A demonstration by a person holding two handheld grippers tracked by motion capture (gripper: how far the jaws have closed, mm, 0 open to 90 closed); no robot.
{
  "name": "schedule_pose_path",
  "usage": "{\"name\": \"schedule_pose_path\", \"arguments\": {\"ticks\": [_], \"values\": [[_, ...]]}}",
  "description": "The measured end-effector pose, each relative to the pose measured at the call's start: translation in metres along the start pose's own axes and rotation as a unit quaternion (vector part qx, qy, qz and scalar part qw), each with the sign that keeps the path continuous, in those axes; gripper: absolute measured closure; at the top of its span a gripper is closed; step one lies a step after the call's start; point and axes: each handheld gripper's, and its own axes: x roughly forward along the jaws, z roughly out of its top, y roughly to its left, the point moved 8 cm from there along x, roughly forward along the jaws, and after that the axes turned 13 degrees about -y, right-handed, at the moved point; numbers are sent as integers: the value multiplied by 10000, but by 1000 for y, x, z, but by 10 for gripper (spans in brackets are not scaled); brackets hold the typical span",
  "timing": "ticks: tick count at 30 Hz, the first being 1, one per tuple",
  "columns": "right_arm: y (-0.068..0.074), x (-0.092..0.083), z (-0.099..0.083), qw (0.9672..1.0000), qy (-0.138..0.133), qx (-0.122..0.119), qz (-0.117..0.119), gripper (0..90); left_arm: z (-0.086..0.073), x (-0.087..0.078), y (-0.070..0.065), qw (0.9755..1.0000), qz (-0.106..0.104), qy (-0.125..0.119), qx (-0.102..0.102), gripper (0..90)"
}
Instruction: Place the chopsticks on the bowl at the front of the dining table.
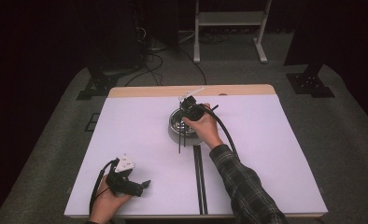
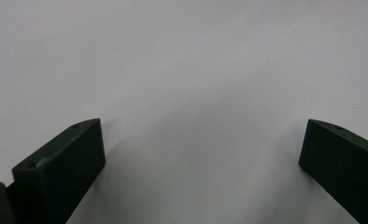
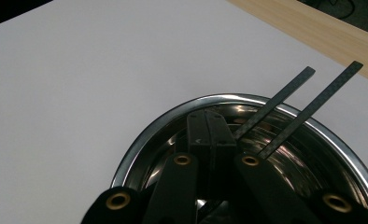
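A shiny steel bowl (image 1: 173,127) (image 3: 140,149) stands on the white table (image 1: 126,130), a little beyond its middle. Two thin black flat strips (image 1: 182,142) (image 3: 285,98) lean on its rim and stick out over it. My right gripper (image 1: 186,116) (image 3: 210,119) reaches down into the bowl, jaws pressed together. The strips pass just beside the jaws, and I cannot tell whether they are pinched. My left gripper (image 1: 142,187) (image 2: 203,135) rests on the table at the near left, held by a hand. Its jaws stand wide apart over bare white surface.
Two more long black strips (image 1: 199,177) lie side by side on the table, running from the bowl toward the near edge. A bare wooden band (image 1: 187,90) (image 3: 313,32) runs along the table's far edge. Beyond it, a white stand (image 1: 229,18) and cables sit on the floor.
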Motion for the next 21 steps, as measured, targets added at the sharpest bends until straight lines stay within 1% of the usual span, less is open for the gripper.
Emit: {"name": "schedule_pose_path", "arguments": {"ticks": [8,13,16,21], "values": [[-4,-4,-1,10000,-5,29,-48,896,0,0,0,10000,-1,-3,-5,0],[2,-7,-3,10000,-51,9,58,896,0,0,0,10000,-2,-4,-6,0],[6,-8,-7,9999,-23,2,105,896,0,0,0,10000,-3,-4,-15,0],[7,-10,-12,9999,-16,-1,111,896,0,0,0,10000,0,-3,-6,0]]}}
